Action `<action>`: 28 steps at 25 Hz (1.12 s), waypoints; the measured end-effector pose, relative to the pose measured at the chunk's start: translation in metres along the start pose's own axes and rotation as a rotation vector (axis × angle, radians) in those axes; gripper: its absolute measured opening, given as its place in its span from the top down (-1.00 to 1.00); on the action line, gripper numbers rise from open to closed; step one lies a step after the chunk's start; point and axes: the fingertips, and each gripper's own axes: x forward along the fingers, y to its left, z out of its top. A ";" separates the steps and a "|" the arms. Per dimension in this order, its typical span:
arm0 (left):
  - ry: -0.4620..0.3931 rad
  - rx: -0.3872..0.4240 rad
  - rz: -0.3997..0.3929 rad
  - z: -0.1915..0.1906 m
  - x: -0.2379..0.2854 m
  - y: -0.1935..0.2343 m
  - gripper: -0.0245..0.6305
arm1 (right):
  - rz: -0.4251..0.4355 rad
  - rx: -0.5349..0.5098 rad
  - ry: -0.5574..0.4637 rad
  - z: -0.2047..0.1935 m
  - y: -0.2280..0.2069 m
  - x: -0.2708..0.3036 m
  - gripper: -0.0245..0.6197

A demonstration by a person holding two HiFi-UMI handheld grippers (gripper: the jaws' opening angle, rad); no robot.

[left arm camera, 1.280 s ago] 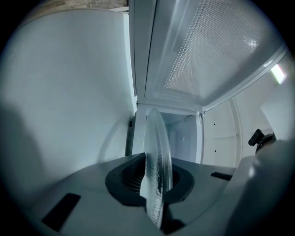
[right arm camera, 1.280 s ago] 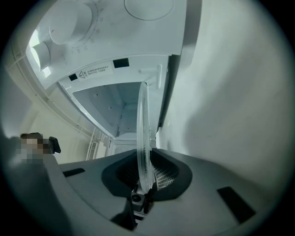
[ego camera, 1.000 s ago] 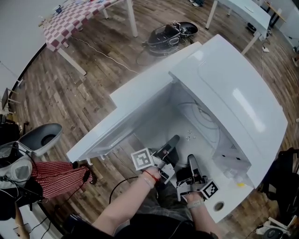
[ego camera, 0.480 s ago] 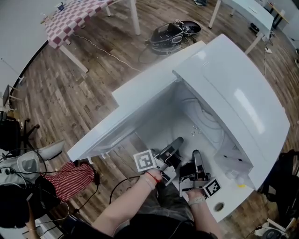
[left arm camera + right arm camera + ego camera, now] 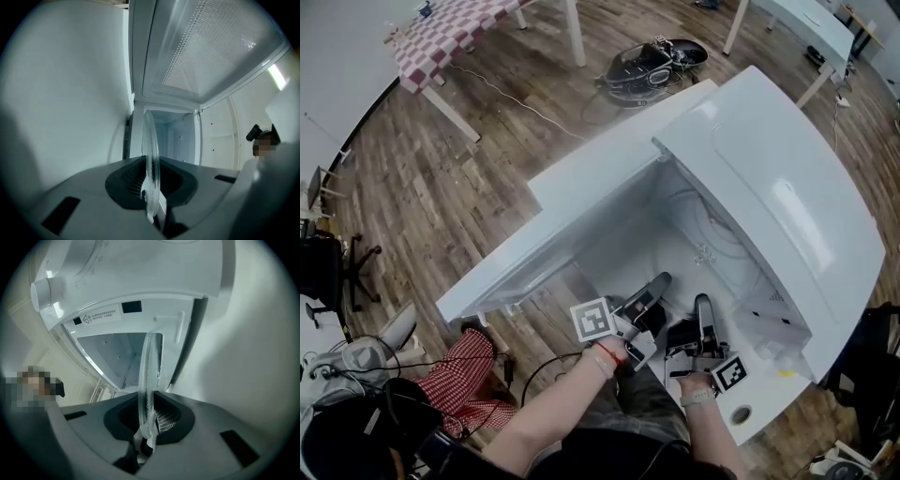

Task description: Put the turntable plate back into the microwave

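A clear, round glass turntable plate (image 5: 150, 150) with a thick rounded rim is held edge-on at the mouth of the glossy white microwave (image 5: 773, 187), whose door (image 5: 581, 187), finely perforated across its screen, is swung wide; the dark ribbed jaws of the left gripper (image 5: 651, 292) and the right gripper (image 5: 703, 319) are each clamped on the plate's rim, side by side. Against the frame a second earlier, both grippers and the plate are seen carried slightly further into the smooth white cavity, above the wood-plank floor (image 5: 469, 178).
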 end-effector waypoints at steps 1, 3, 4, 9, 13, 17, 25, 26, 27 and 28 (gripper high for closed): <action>0.001 0.003 0.001 0.001 0.001 0.000 0.83 | 0.001 0.000 -0.002 0.001 0.000 0.001 0.78; 0.003 0.003 0.001 0.001 0.003 0.000 0.83 | 0.003 0.000 -0.001 0.003 0.000 0.003 0.78; 0.004 0.002 0.001 0.001 0.005 0.000 0.83 | 0.003 0.002 -0.001 0.004 -0.001 0.004 0.78; 0.019 0.017 0.007 -0.001 0.009 0.002 0.83 | 0.001 0.014 -0.006 0.008 -0.004 0.005 0.78; 0.022 0.029 0.007 0.000 0.010 0.002 0.83 | 0.003 0.005 0.006 0.010 -0.003 0.009 0.78; 0.057 0.116 0.054 0.001 0.011 0.006 0.82 | 0.000 0.013 -0.003 0.013 -0.002 0.012 0.77; 0.105 0.244 0.100 0.002 0.009 0.007 0.75 | -0.020 0.041 -0.021 0.017 -0.002 0.015 0.77; 0.108 0.258 0.094 0.003 0.009 0.005 0.75 | -0.022 0.041 -0.027 0.018 -0.002 0.016 0.78; 0.109 0.267 0.090 0.003 0.009 0.004 0.75 | -0.025 0.041 -0.032 0.018 -0.003 0.016 0.78; 0.108 0.270 0.090 0.004 0.008 0.003 0.75 | -0.027 0.041 -0.037 0.020 -0.003 0.017 0.78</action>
